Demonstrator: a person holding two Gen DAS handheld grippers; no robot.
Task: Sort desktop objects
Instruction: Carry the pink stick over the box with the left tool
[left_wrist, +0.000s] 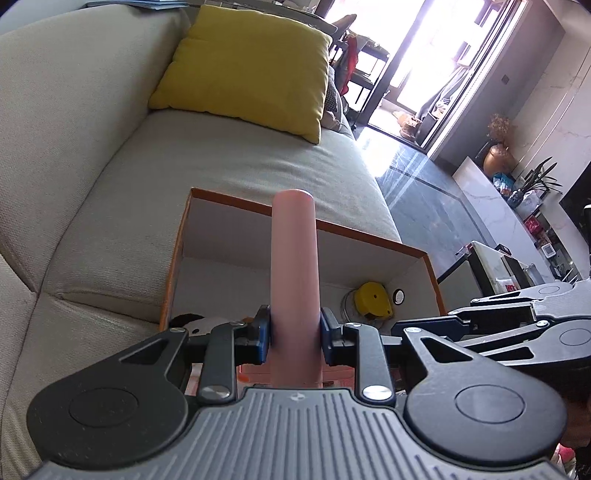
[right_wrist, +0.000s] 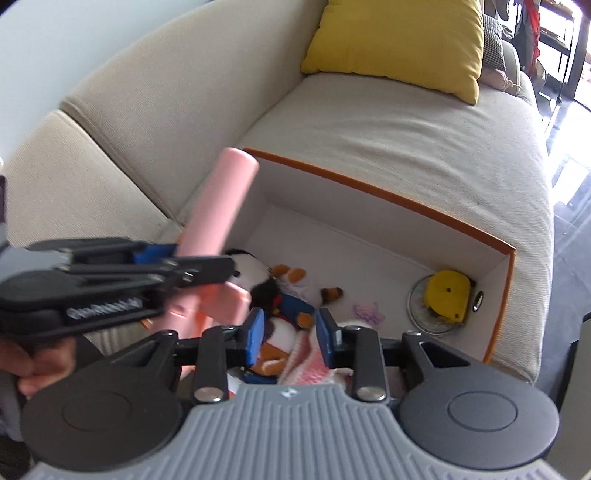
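Observation:
My left gripper (left_wrist: 294, 334) is shut on a pink cylinder-handled object (left_wrist: 293, 266) and holds it over the near left part of an orange-rimmed white box (left_wrist: 373, 236). In the right wrist view the same pink object (right_wrist: 218, 206) slants up from the left gripper (right_wrist: 192, 258), its flat pink base low by the box's edge. My right gripper (right_wrist: 290, 334) is open and empty above the box's near side, over a plush penguin (right_wrist: 280, 295) and a pink-white knitted item (right_wrist: 310, 354).
The box (right_wrist: 406, 199) sits against a beige sofa (right_wrist: 406, 140) with a yellow cushion (right_wrist: 399, 40). Inside it lie a yellow tape measure (right_wrist: 448, 293) on a round metal lid, a small black item and a purple hair tie (right_wrist: 367, 312). Dark floor lies to the right.

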